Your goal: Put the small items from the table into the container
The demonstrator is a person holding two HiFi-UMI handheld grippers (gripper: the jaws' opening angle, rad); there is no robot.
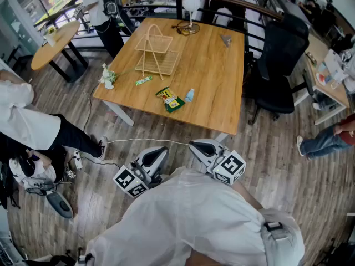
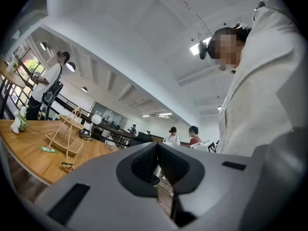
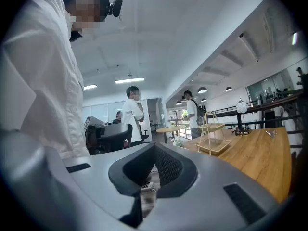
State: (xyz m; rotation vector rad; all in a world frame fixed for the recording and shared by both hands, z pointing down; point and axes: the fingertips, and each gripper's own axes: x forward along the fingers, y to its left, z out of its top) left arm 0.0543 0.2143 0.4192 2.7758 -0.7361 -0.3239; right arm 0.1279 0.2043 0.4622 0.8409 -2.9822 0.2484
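Head view: left gripper [image 1: 157,152] and right gripper [image 1: 198,146] tucked low at chest, well short of table [image 1: 216,110] edge. Snack packet [image 1: 170,100] dead ahead near front edge, roughly between both, long axis slanting far-left to near-right. Blue sachet [image 1: 189,95] just beside it, right-gripper side. Green wrapper [image 1: 143,80] farther back-left, near wire rack [image 1: 157,53].

Left gripper view: jaws pinched together, nothing in them; table off to left.

Right gripper view: same deal, closed and empty; table and rack off to right.

Guessing forward reach first, either hand about equally close.

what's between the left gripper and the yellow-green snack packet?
Between left gripper and snack packet, head view shows only floor, a white cable, then the table's near edge.
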